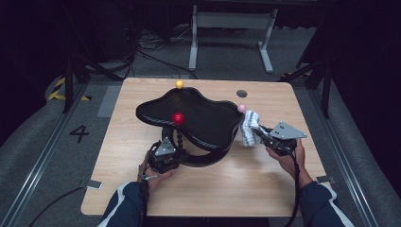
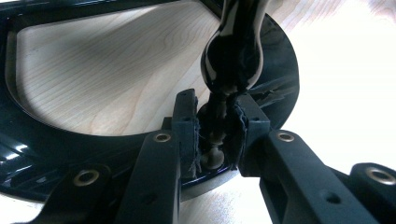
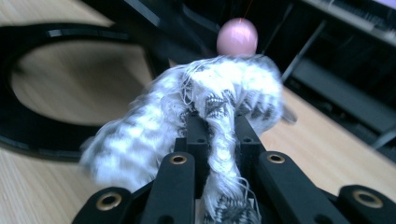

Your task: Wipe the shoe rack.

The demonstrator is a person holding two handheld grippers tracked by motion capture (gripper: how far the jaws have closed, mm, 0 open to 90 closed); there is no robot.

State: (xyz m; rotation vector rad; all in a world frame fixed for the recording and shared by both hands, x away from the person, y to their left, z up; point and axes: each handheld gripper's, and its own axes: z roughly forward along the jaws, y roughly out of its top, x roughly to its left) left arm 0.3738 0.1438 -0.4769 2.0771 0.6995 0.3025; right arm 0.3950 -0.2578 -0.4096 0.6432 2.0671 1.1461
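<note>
My left gripper (image 1: 166, 152) has its jaws clamped on the beaded post (image 2: 219, 123) of the black stand (image 1: 189, 118), near the desk's (image 1: 265, 179) middle. My right gripper (image 1: 272, 137) has its jaws clamped on a white-and-grey cloth (image 3: 205, 107), raised beside the stand's pink ball (image 1: 241, 108).

Lab: floor cables (image 1: 142, 49), marked floor (image 1: 79, 133)

Numeral "4" (image 1: 79, 133) on grey floor, left of table (image 1: 142, 198)
</note>
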